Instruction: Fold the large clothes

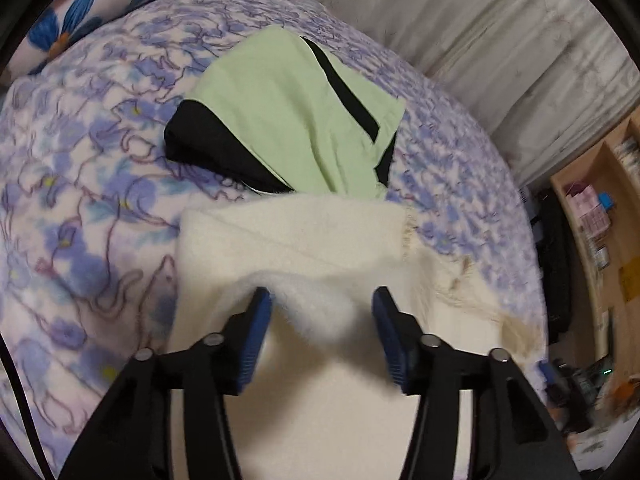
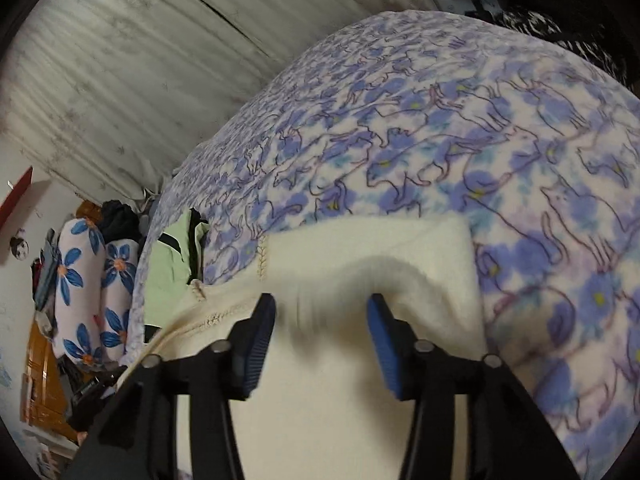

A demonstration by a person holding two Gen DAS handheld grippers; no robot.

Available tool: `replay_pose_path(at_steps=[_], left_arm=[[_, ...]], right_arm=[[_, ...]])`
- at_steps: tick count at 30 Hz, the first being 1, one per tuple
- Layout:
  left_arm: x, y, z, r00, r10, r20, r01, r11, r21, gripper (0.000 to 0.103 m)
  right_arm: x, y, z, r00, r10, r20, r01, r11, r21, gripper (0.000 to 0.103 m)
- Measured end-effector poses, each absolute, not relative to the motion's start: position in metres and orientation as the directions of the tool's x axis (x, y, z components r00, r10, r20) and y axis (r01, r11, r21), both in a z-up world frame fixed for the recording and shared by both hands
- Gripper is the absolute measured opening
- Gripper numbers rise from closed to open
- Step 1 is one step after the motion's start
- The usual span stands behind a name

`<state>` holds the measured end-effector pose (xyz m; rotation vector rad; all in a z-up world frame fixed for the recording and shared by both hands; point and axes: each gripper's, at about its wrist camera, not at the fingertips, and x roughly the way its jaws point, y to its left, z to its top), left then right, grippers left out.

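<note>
2 grippers, left (image 1: 322,300) and right (image 2: 322,305), jaws wide apart | 1 cream sweater (image 1: 304,236) between | 1 green garment (image 1: 280,108)

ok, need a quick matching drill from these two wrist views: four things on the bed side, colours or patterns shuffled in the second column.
Things:
1. sweater
2. folded garment
3. blanket
4. pillows

Looks:
A. white with big blue flowers, orange centres
B. fluffy cream
C. purple-blue cat outlines
D. light green with black panels

Pairs: 1-B, 2-D, 3-C, 4-A
</note>
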<state>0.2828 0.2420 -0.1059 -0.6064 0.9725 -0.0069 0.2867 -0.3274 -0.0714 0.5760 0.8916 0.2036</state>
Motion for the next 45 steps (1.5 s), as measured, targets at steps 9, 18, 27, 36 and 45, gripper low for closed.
replay_pose_path(at_steps=[9,18,27,36,45], left_arm=[[0.298,0.248,-0.118,0.561,-0.122,-0.819,-0.2,0.94,-0.278,0.075],[0.325,0.228,-0.139,0.548,0.013,-0.837,-0.066,0.997,-0.028,0.075],[0.362,0.214,-0.152,0.547,-0.012,-0.837,0.007,1.0,-0.01,0.049],[0.35,0.194,-0.14,0.612,0.105,-0.784,-0.023,0.993,0.115,0.006],[0.359,0.212,-0.075,0.708,0.101,-0.699,-0.145,0.989,-0.003,0.005]], right_arm=[[0.293,-0.335,-0.089,0.623,0.256,-0.739,0.072,0.922,0.379,0.056],[0.337,-0.327,-0.111,0.57,0.186,-0.8,0.012,0.972,0.234,0.056],[0.381,-0.309,-0.138,0.5,0.174,-0.849,-0.02,0.982,0.19,0.059],[0.35,-0.292,-0.115,0.643,0.069,-0.763,-0.042,0.998,0.055,0.012],[0.351,-0.303,-0.065,0.776,0.034,-0.63,0.071,0.987,0.141,0.011]])
